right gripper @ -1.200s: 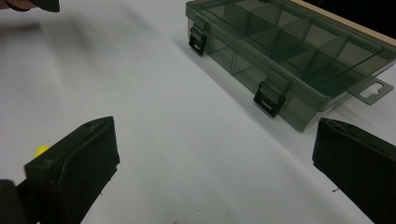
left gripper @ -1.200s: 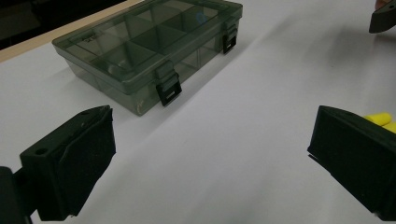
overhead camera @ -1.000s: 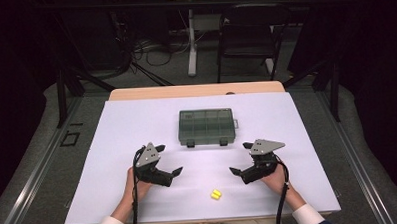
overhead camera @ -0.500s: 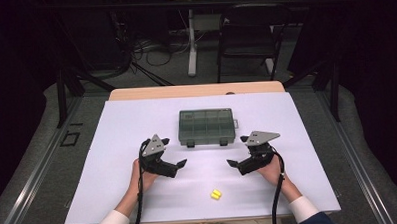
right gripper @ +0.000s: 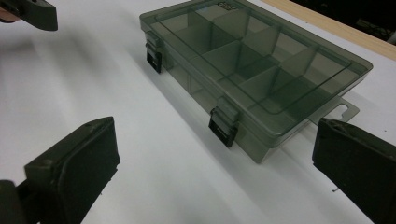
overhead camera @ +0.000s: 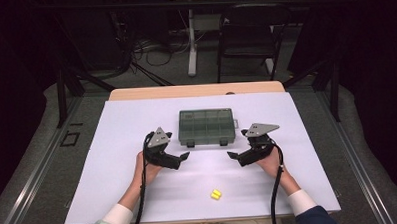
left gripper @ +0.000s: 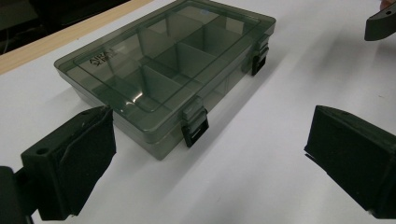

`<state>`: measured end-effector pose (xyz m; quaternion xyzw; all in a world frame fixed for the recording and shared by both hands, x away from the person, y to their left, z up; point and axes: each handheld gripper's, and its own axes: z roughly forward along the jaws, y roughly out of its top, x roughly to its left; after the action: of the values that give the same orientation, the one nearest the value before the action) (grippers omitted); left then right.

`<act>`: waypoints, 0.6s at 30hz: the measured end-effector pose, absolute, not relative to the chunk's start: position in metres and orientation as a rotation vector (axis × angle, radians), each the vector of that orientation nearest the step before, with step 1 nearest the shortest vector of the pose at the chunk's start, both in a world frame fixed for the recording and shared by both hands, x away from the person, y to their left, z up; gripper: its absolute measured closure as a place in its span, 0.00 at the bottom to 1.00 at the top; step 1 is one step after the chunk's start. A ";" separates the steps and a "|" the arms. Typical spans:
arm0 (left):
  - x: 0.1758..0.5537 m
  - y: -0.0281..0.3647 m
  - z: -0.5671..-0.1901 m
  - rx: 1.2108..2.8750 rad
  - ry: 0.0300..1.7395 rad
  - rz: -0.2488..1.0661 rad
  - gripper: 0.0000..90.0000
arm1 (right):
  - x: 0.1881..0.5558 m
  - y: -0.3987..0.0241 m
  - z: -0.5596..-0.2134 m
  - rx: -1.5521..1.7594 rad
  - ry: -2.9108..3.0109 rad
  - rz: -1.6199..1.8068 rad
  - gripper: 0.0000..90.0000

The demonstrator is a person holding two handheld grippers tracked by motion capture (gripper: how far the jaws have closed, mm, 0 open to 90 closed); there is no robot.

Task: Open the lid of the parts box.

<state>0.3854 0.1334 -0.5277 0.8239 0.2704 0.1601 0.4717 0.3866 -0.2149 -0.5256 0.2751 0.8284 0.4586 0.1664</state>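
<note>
1. Compared with a second ago, I see both grippers have moved up the table toward the compartment box (overhead camera: pixel 207 126); half a second ago they were already partway there, and now they sit closer again to its front edge.
2. The small yellow piece (overhead camera: pixel 216 194) lies where it lay before, on the white table (overhead camera: pixel 136 119) near the person's edge, well behind both grippers now.
3. The box has not shifted: it lies flat in the middle of the table, lid closed, both black latches on the side that faces the person.
4. My left gripper (overhead camera: pixel 184 156) is held just below and to the left of the box's near left corner, apart from it. Its jaws stand wide apart and hold nothing.
5. In the left gripper view the box (left gripper: pixel 163 70) lies ahead between the jaws, its near corner just beyond the left jaw's pad; the left latch (left gripper: pixel 194 123) sits roughly midway across the gap, farther off.
6. My right gripper (overhead camera: pixel 234 155) is held just below and right of the box's near right corner, not touching. Its jaws are also spread wide and empty.
7. In the right gripper view the box (right gripper: pixel 261 65) runs from upper left toward the right jaw; the right latch (right gripper: pixel 223 122) lies in the gap ahead of the jaws, and the box's hang tab (right gripper: pixel 343 109) sits just above the right jaw.
</note>
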 end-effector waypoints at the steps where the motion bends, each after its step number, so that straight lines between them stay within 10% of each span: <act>1: 0.387 0.133 -0.527 2.016 0.665 0.391 0.01 | 0.388 -0.215 -0.526 0.790 2.357 1.306 0.00; 18: 0.412 0.119 -0.532 2.066 0.705 0.395 0.00 | 0.410 -0.211 -0.529 0.836 2.389 1.282 0.00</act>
<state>0.4121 0.1190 -0.5315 0.8339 0.2845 0.1595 0.4453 0.4101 -0.2105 -0.5294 0.2912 0.8323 0.4465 0.1519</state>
